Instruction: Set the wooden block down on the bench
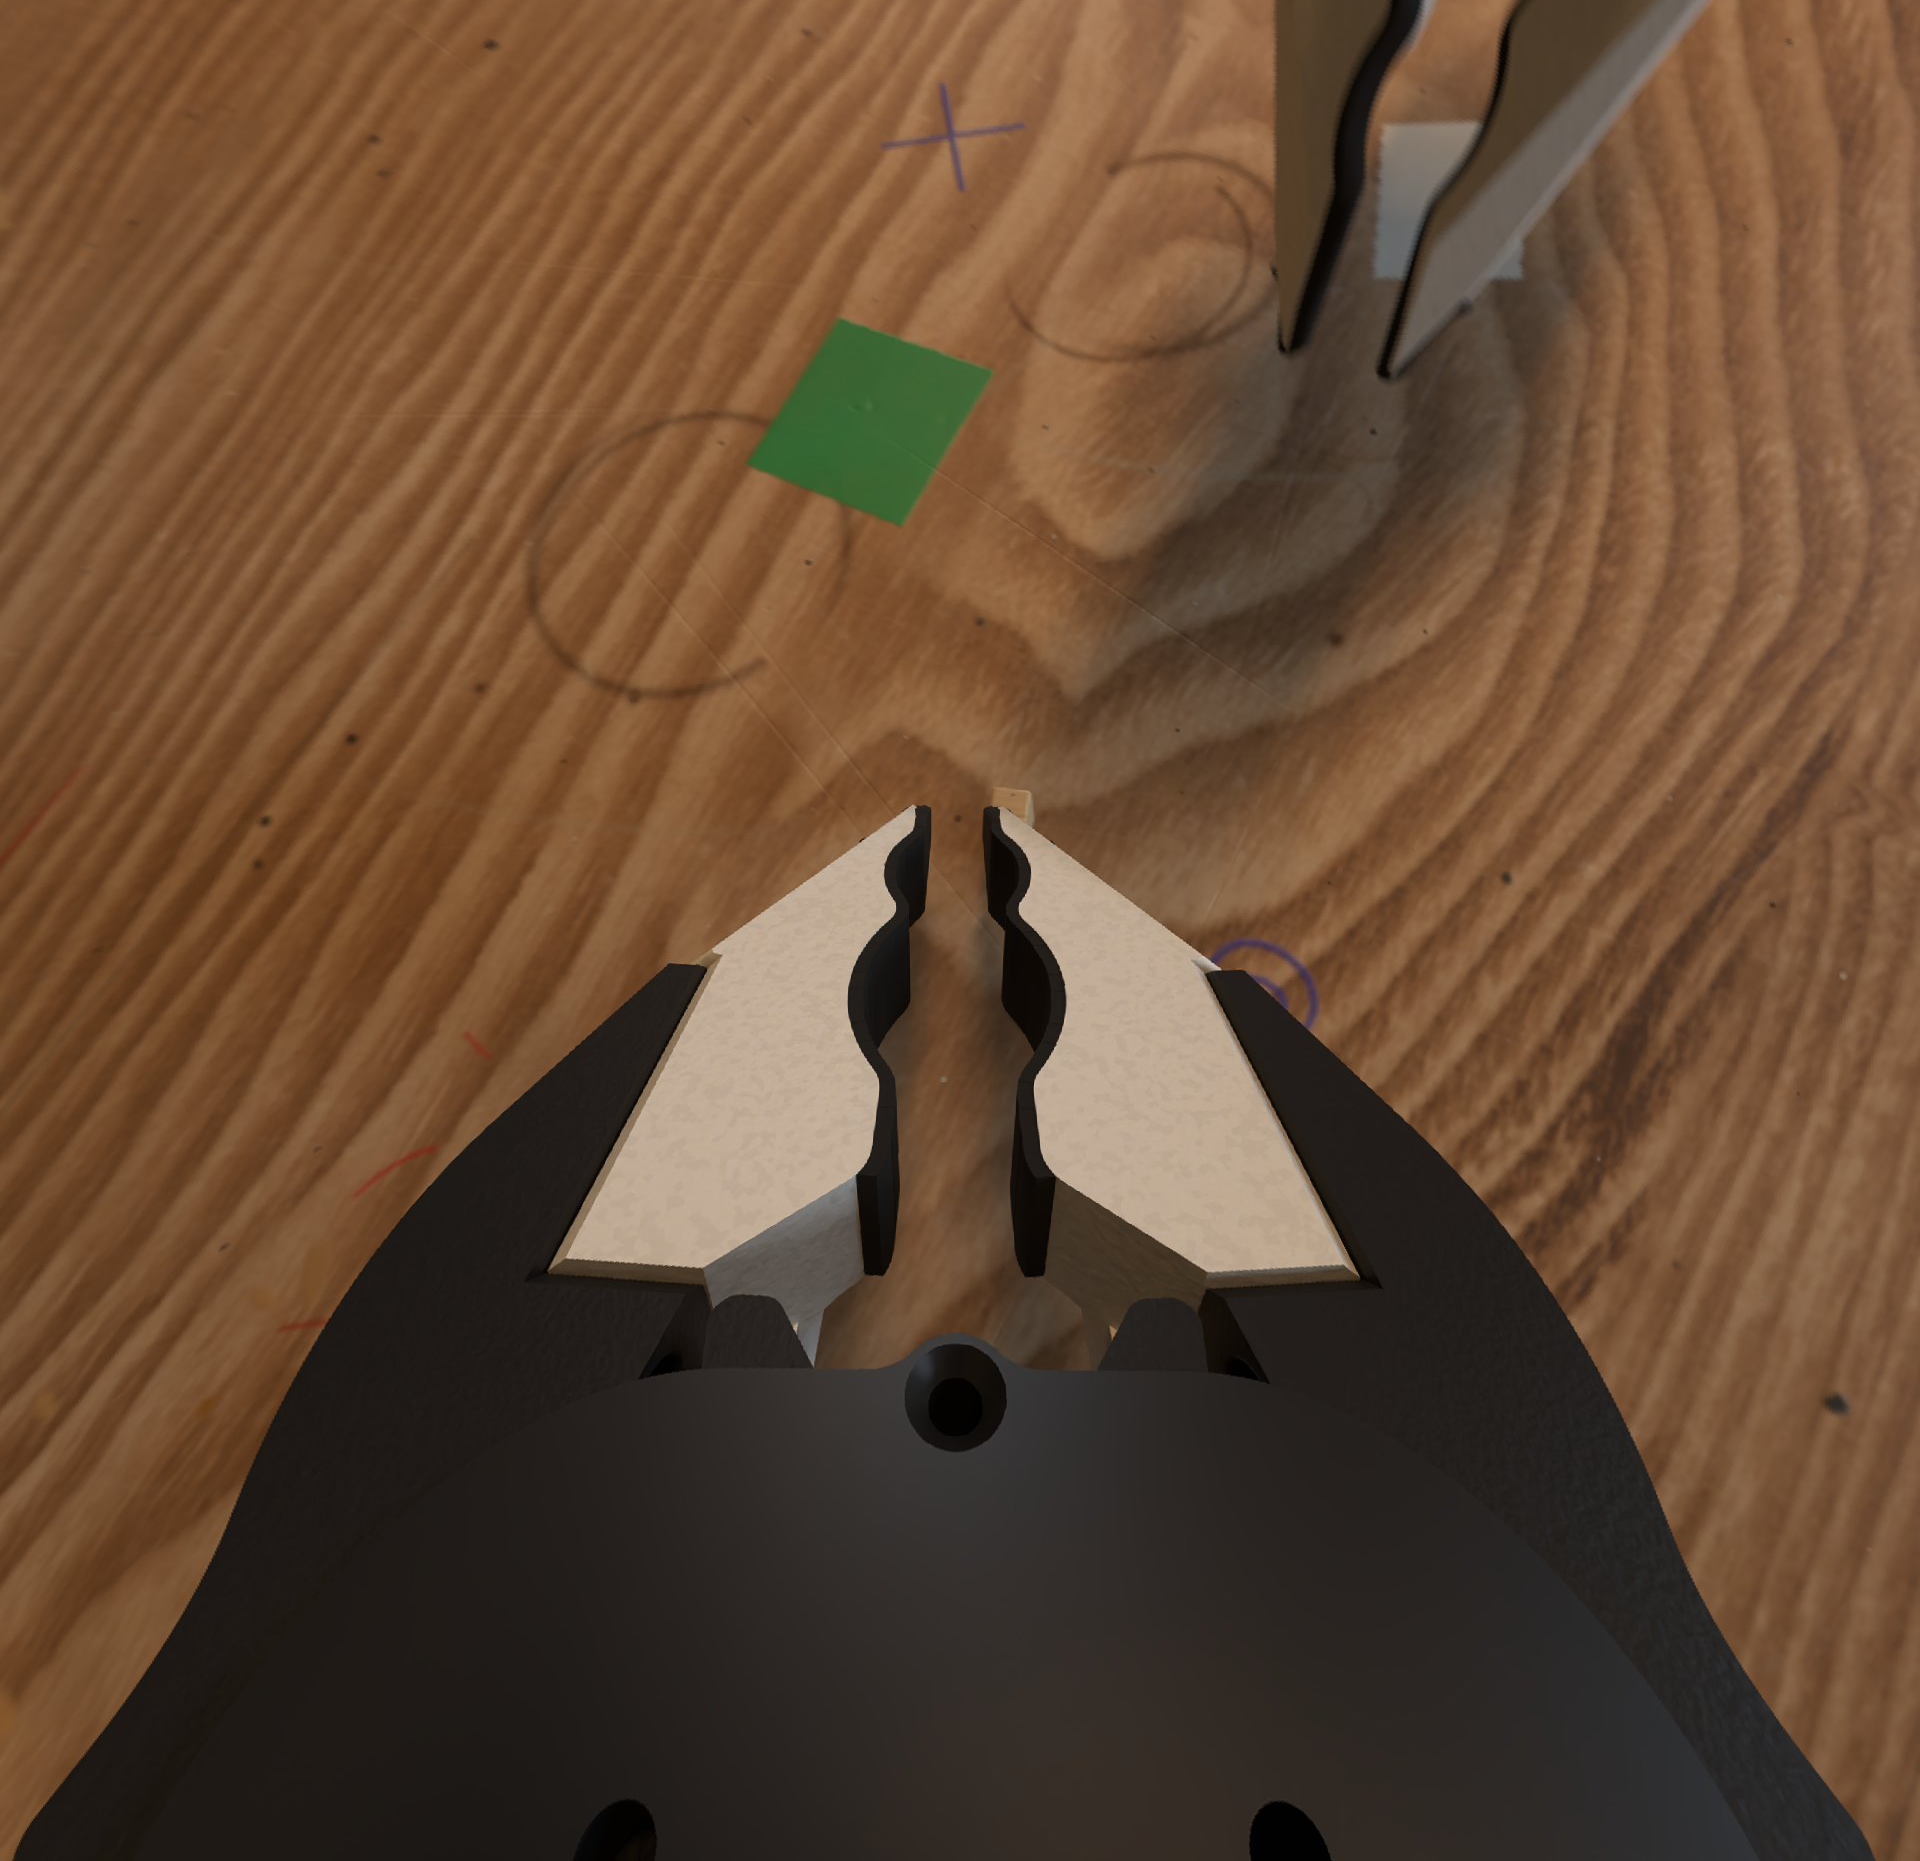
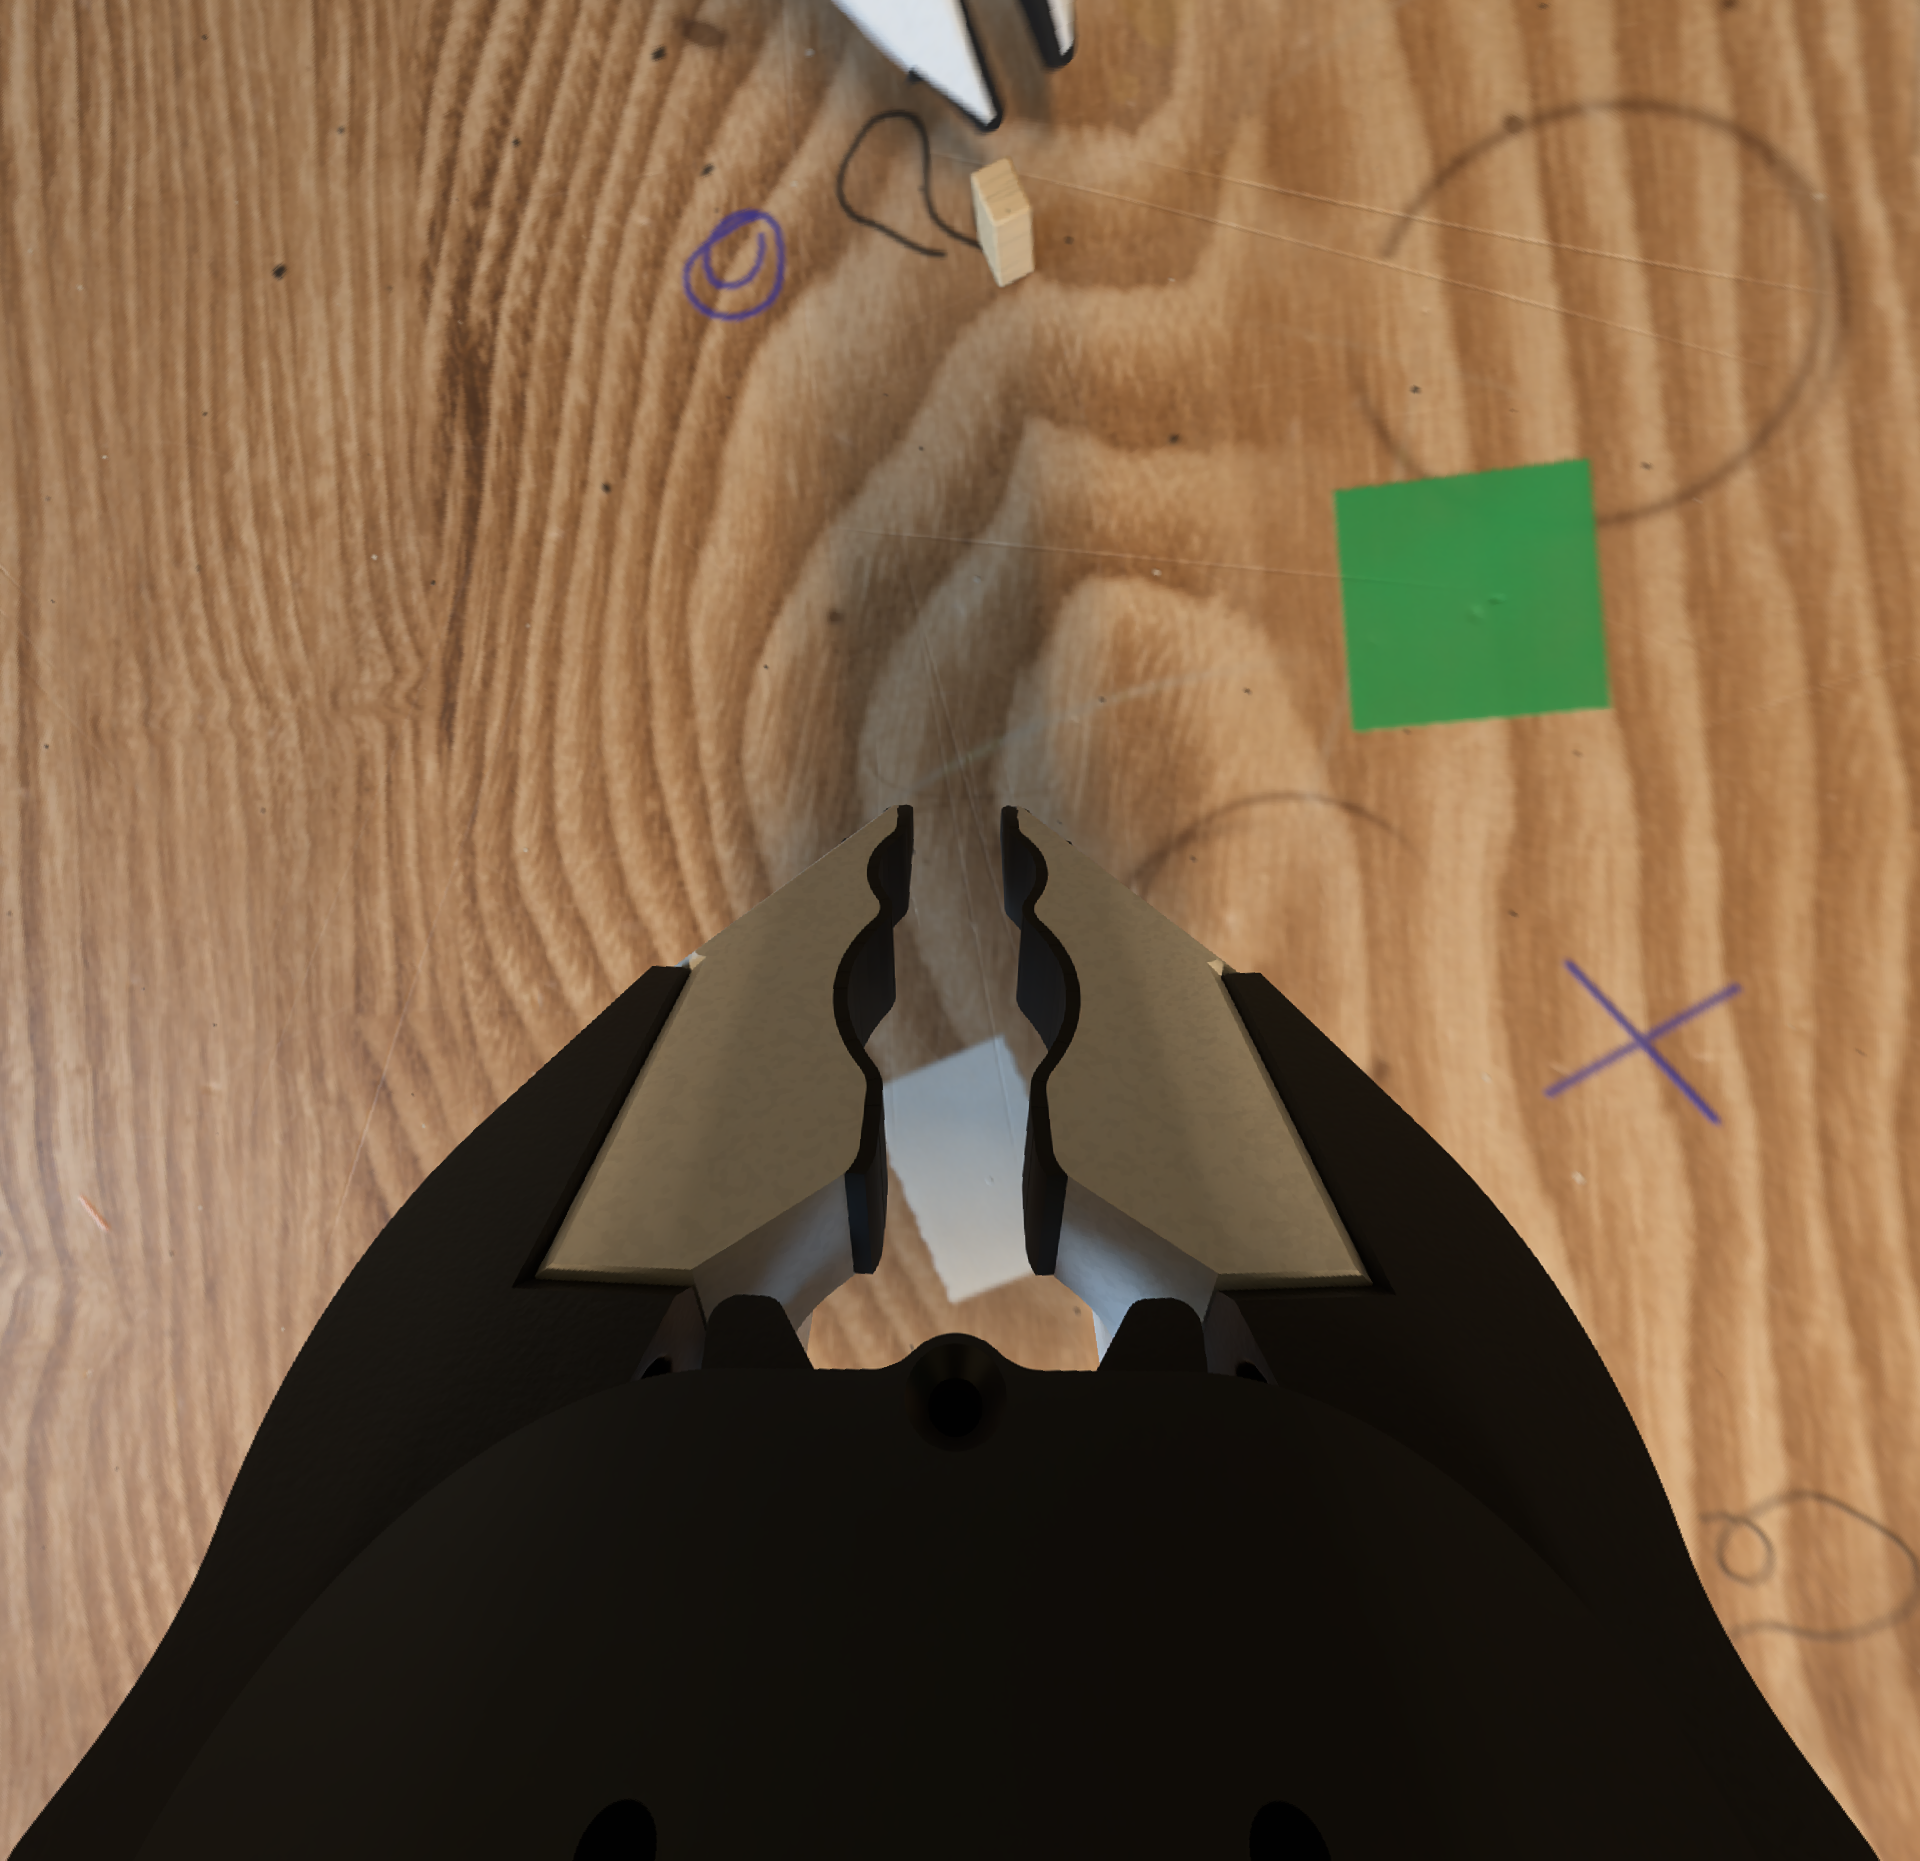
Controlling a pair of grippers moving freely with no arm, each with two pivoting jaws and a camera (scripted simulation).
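The small pale wooden block [image 2: 1003, 222] lies on the wooden bench [image 2: 416, 564], apart from any finger. In the left wrist view only its corner [image 1: 1014, 799] peeks out past my right fingertip. My left gripper [image 1: 956, 816] hovers just above and short of the block with a narrow gap between its fingers and nothing in them; it also shows at the top of the right wrist view [image 2: 1023, 86]. My right gripper [image 2: 956, 814] is slightly open and empty, well back from the block; it shows at the upper right of the left wrist view [image 1: 1337, 357].
A flat green square [image 2: 1470, 596] lies on the bench right of centre, also in the left wrist view [image 1: 871, 419]. A white patch [image 2: 956, 1167] lies under my right gripper. Purple cross [image 2: 1642, 1042], purple ring [image 2: 732, 263] and pencil circles mark the bench.
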